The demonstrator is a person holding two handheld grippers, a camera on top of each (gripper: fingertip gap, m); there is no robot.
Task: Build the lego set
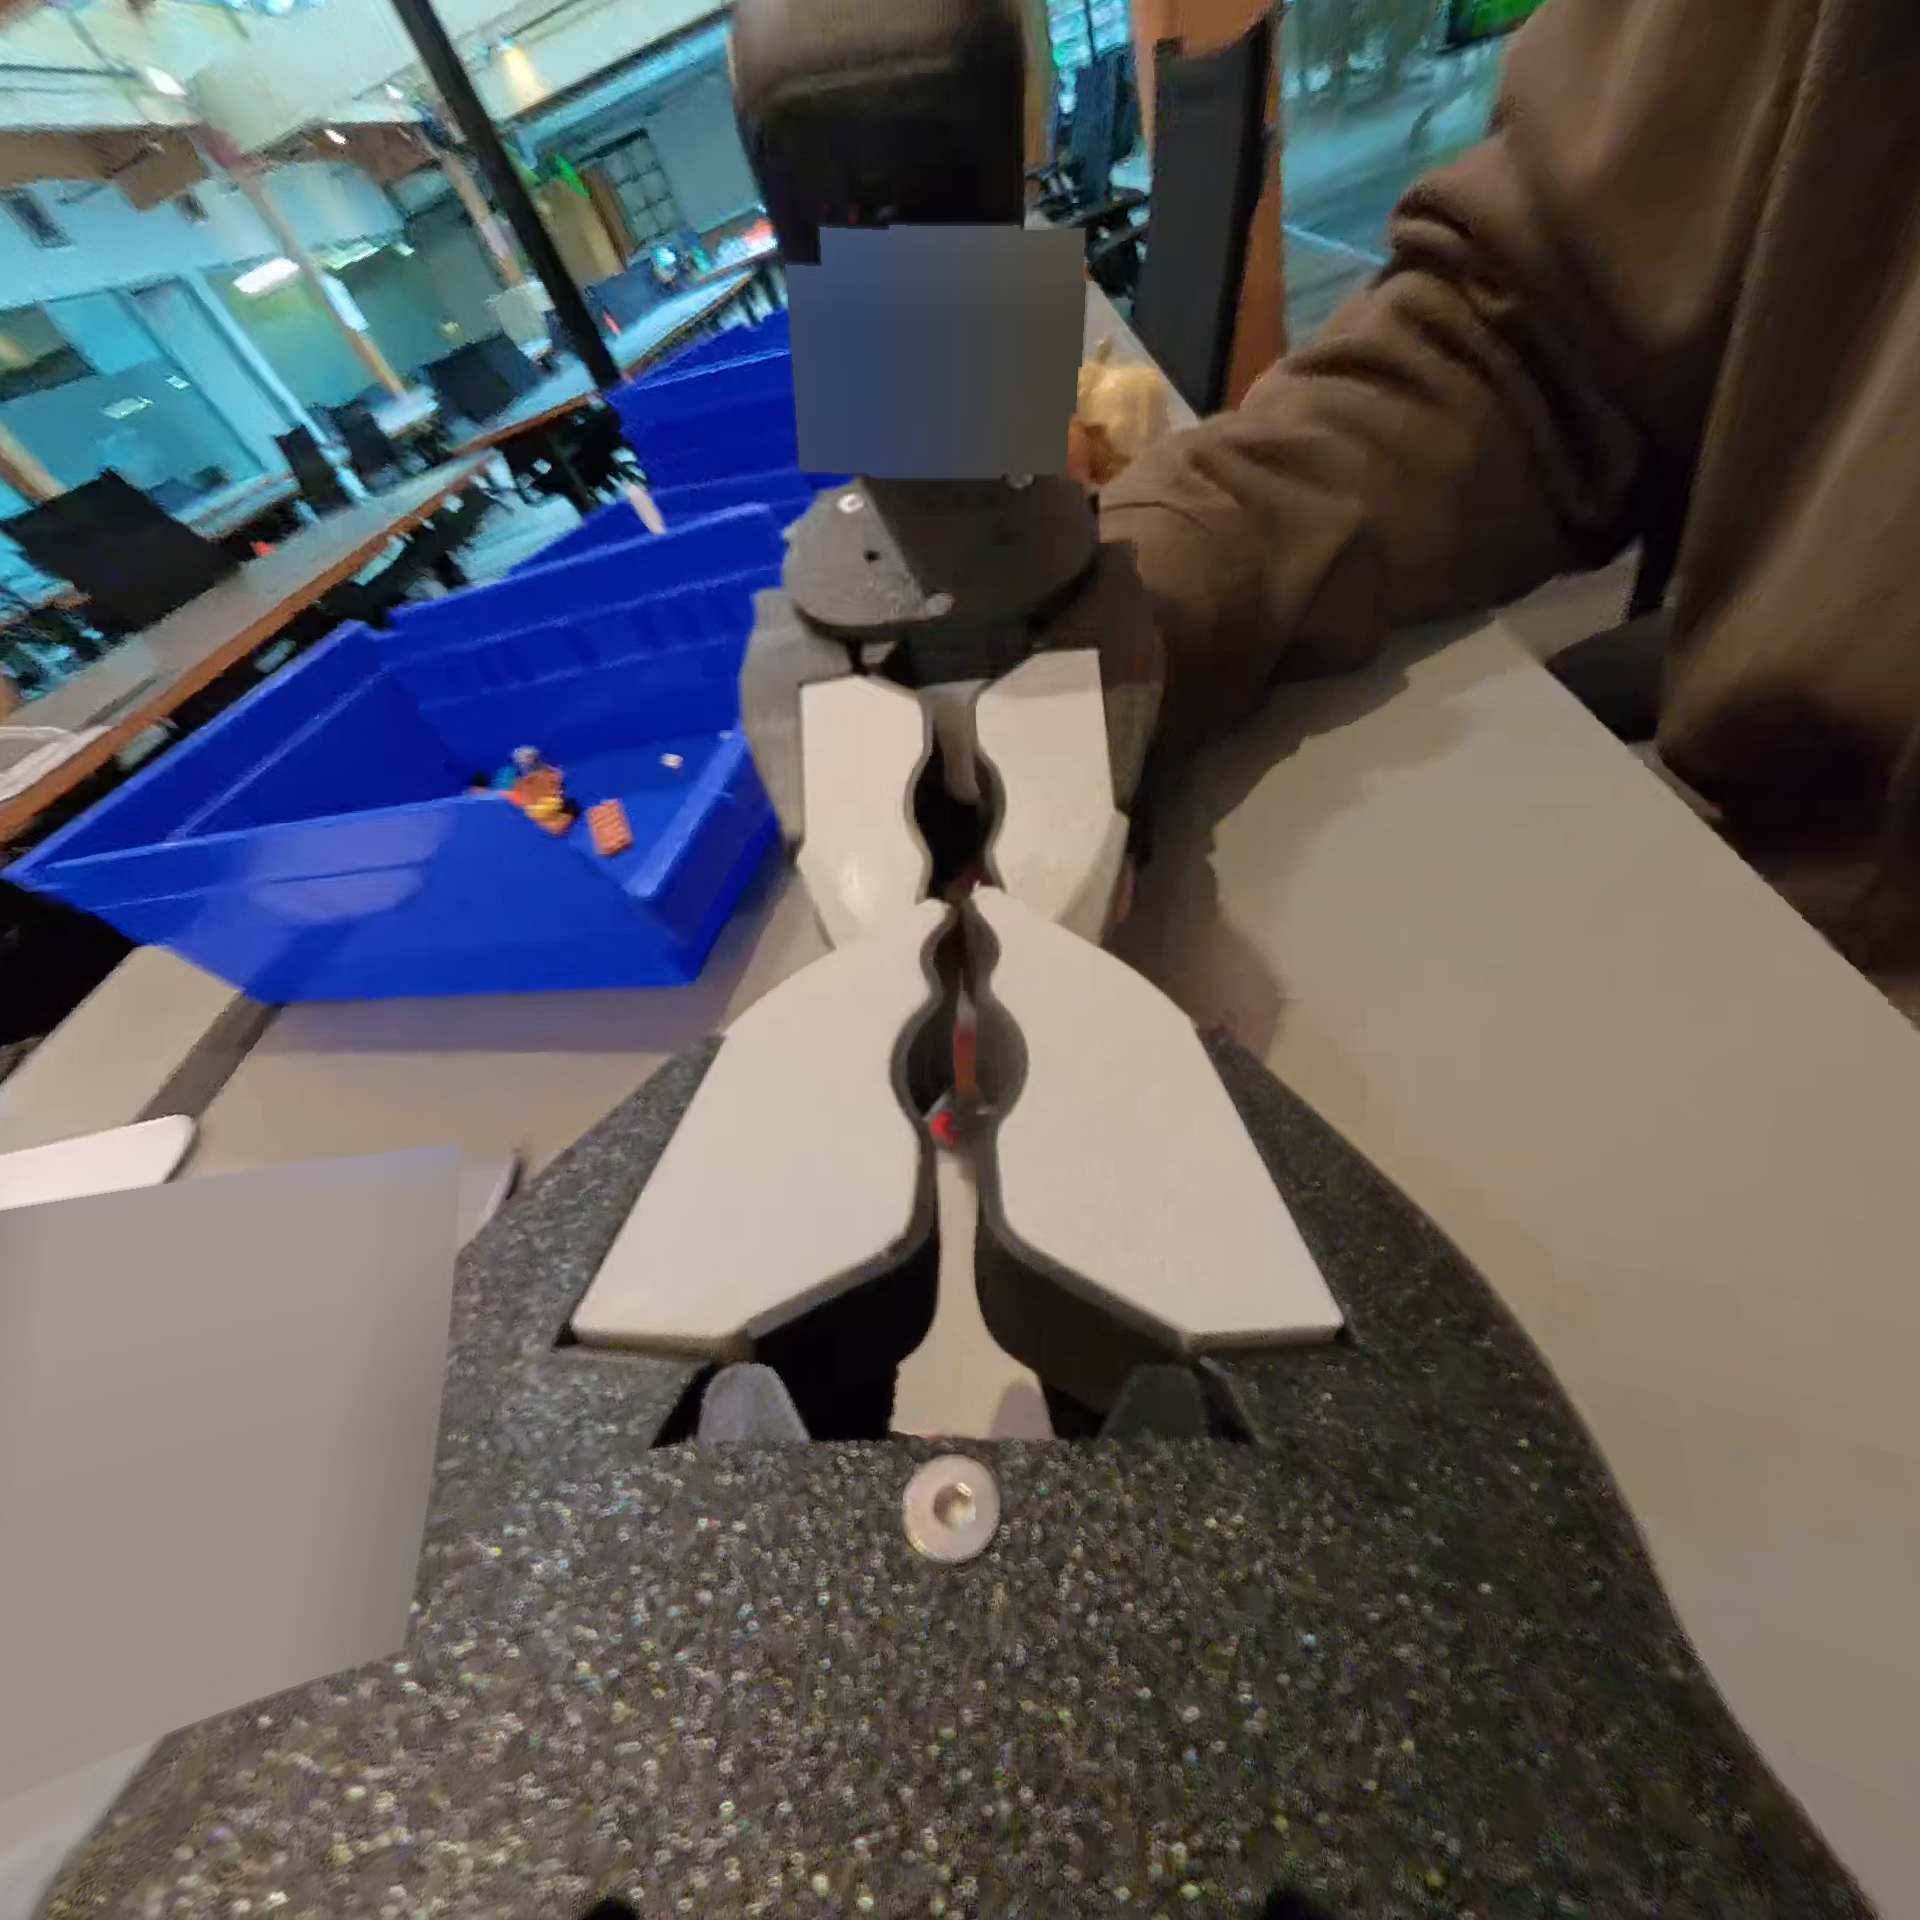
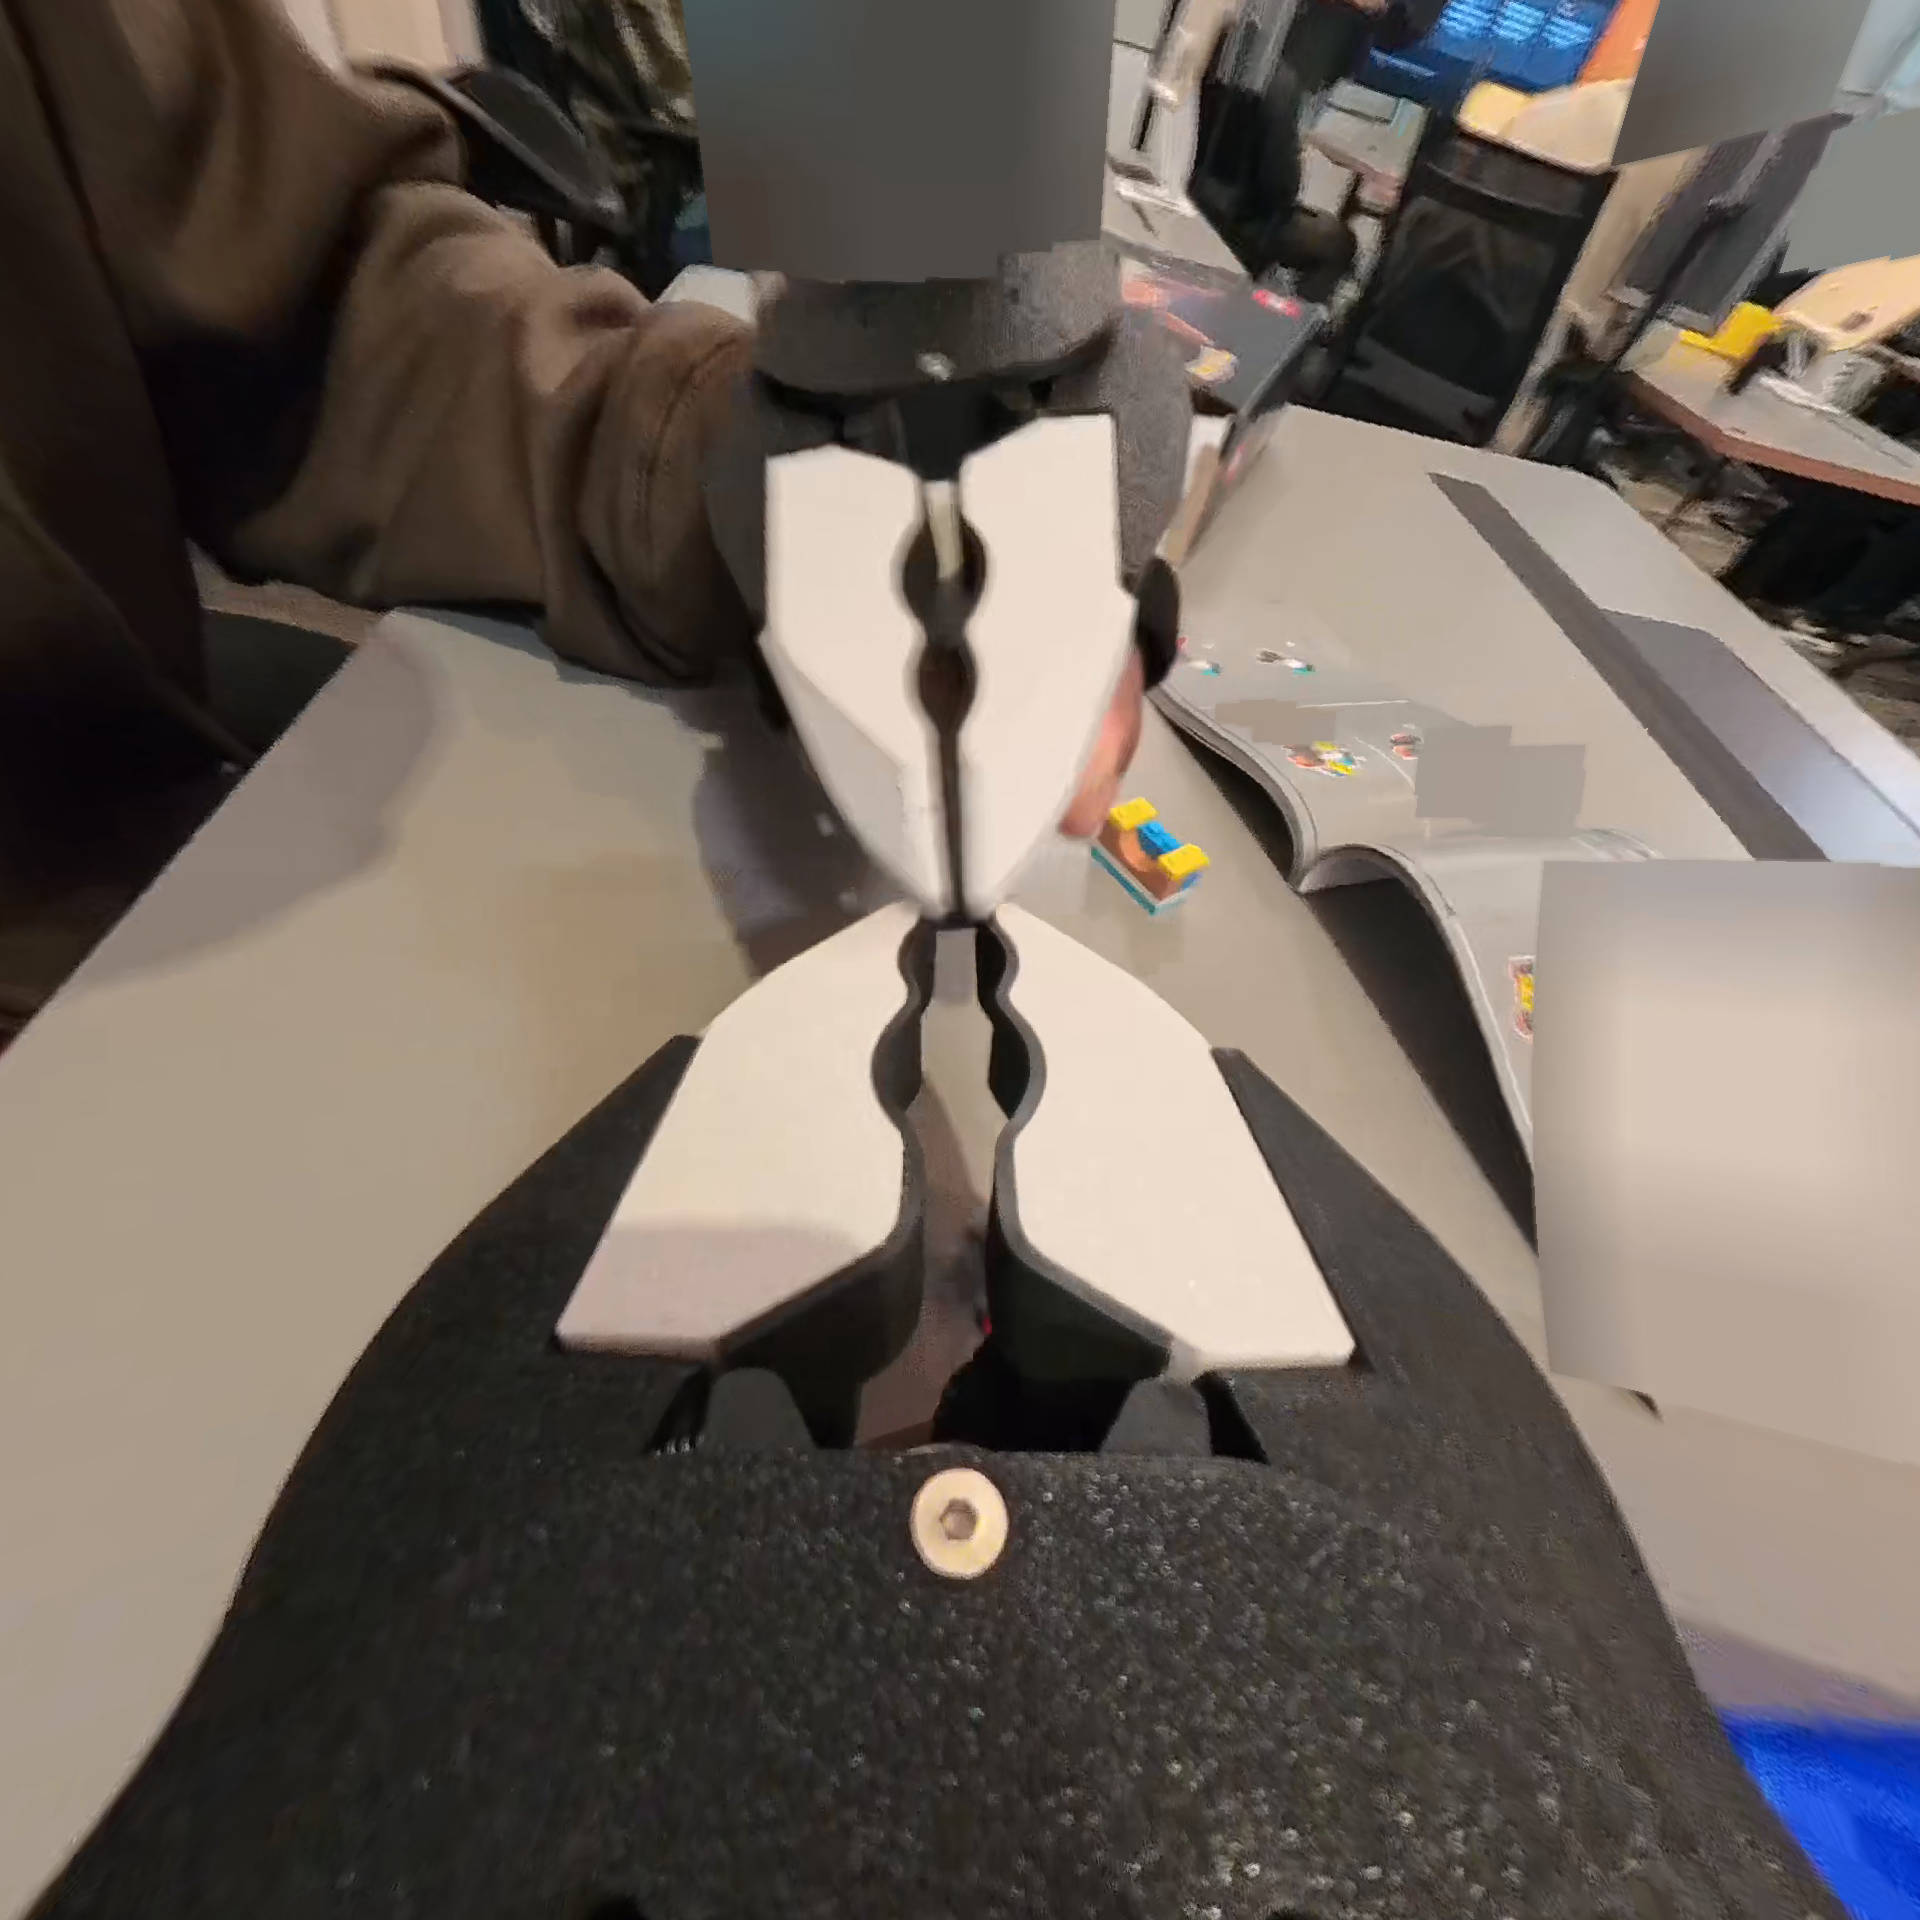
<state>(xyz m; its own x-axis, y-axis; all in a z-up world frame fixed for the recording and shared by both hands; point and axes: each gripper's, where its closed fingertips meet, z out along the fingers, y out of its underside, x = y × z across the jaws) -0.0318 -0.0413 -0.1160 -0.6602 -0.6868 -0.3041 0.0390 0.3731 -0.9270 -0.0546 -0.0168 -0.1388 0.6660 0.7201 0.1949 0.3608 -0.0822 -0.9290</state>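
A small lego build (image 2: 1151, 856) stands on the grey table at about 1 o'clock from the right gripper's tips: a pale flat base, a brown arch, yellow bricks at both ends, blue between them. More loose lego pieces (image 1: 556, 800), orange and brown, lie in the blue bin at 10 o'clock in the left wrist view.

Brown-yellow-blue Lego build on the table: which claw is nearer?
Left, narrowly. Left claw lies alongside the small brown, yellow and blue Lego build; right claw stops short of it.
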